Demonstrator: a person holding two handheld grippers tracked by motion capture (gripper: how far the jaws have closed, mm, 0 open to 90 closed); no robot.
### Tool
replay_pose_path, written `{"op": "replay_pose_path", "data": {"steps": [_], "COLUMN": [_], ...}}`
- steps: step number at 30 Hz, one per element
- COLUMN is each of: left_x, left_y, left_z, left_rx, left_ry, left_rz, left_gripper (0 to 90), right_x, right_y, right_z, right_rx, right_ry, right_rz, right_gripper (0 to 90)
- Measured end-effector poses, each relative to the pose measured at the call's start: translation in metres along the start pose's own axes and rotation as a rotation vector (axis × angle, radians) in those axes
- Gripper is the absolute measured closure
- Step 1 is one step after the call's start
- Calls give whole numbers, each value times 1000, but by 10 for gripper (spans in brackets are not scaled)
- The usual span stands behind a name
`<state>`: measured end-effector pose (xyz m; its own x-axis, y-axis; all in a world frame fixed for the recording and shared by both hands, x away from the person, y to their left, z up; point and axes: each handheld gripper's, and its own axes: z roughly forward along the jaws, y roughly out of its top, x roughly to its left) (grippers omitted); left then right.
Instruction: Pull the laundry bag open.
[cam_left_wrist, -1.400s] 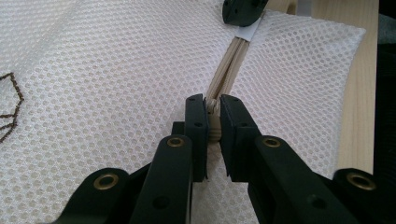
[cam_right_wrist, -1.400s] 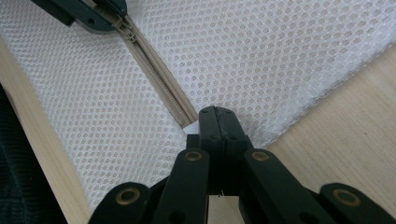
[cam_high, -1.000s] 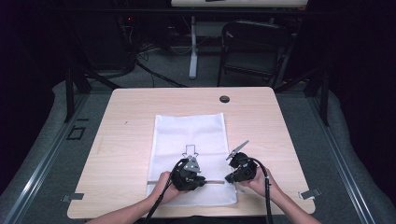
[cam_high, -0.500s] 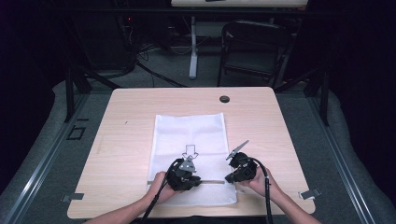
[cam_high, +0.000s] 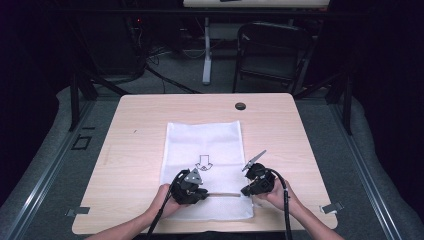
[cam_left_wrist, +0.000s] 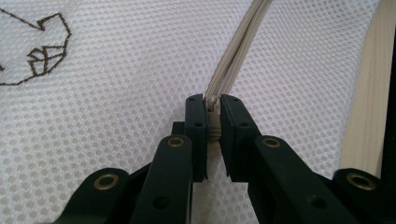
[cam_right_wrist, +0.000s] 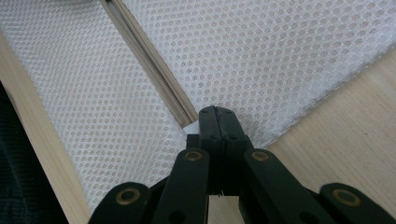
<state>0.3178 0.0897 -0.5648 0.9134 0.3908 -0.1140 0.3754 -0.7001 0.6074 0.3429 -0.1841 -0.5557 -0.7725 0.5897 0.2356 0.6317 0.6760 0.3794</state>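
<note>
I'm pinching the zipper pull (cam_left_wrist: 213, 106) in my left gripper (cam_left_wrist: 212, 103), jaws clenched on it, and my right gripper (cam_right_wrist: 218, 114) is clamping the bag's end (cam_right_wrist: 191, 126) by the zipper (cam_right_wrist: 154, 65). The white mesh bag (cam_high: 202, 150) is lying flat on the table (cam_high: 130, 130), near my edge. Most of the zipper track lies between my grippers, so I'm judging plenty left. Since a second ago my left has been sliding leftward, away from the right.

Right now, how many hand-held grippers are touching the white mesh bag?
2. The left hand-held gripper is clamped on the zipper of the white mesh bag; the right hand-held gripper pinches the bag's edge where the zipper ends.
</note>
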Motion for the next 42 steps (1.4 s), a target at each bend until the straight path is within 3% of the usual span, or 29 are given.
{"op": "replay_pose_path", "data": {"steps": [14,19,28,33,42], "left_x": [6,7,6,9,14], "left_y": [-14,-17,-18,-22,-32], "left_z": [-13,-15,-17,-19,-30], "left_rx": [6,1,10,8,18], "left_ry": [21,10,25,5,30], "left_rz": [-18,-26,-18,-19,-37], "left_gripper": [823,822,823,823,823], "right_x": [-1,-1,-1,-1,-1], "right_y": [0,0,-1,-1,0], "right_z": [0,0,0,0,0], "right_rx": [4,2,-5,-2,-1], "right_ry": [0,2,10,0,6], "right_rz": [-1,0,7,1,3], "right_gripper": [900,900,900,900,900]}}
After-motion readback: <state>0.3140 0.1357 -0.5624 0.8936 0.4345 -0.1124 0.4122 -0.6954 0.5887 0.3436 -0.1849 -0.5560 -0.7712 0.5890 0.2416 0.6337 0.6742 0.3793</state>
